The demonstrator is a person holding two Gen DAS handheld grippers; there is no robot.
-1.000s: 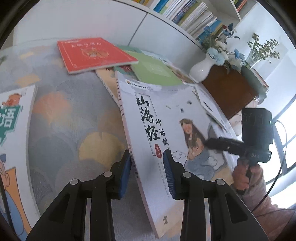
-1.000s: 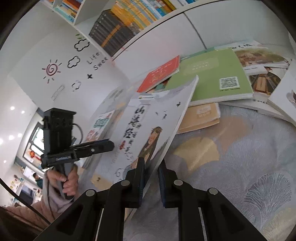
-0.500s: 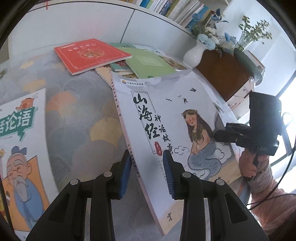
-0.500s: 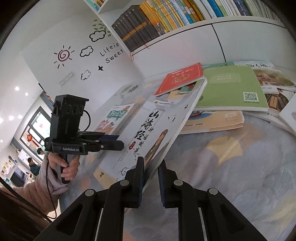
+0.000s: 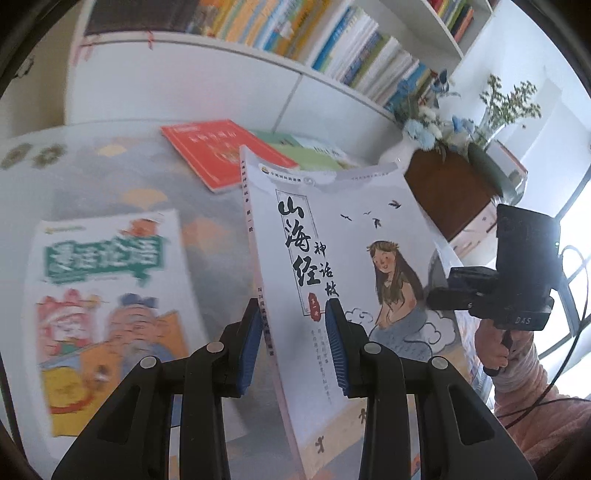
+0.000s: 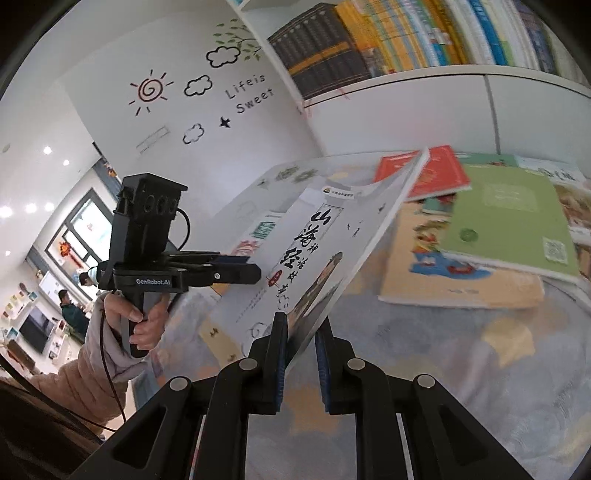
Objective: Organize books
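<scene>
A white picture book [image 5: 351, 240] with a long-haired girl on its cover hangs tilted above the table, held at both sides. My left gripper [image 5: 293, 332] is shut on its spine edge, the blue pads on either side of the spine. My right gripper [image 6: 301, 332] is shut on the opposite edge of the same book [image 6: 314, 243]. Each wrist view shows the other gripper at the far side of the book: the right gripper [image 5: 439, 291] and the left gripper [image 6: 236, 264], each in a person's hand.
On the patterned tablecloth [image 5: 122, 173] lie a red book [image 5: 221, 155], a green book [image 6: 509, 218] on a tan one [image 6: 461, 280], and a cartoon book [image 5: 107, 295]. A white vase [image 5: 400, 153] and wooden cabinet [image 5: 450, 192] stand at the right. A full bookshelf [image 6: 406, 33] runs behind.
Both grippers have risen with the white book, which now hangs higher and steeper above the table. The bookshelf has come into both views.
</scene>
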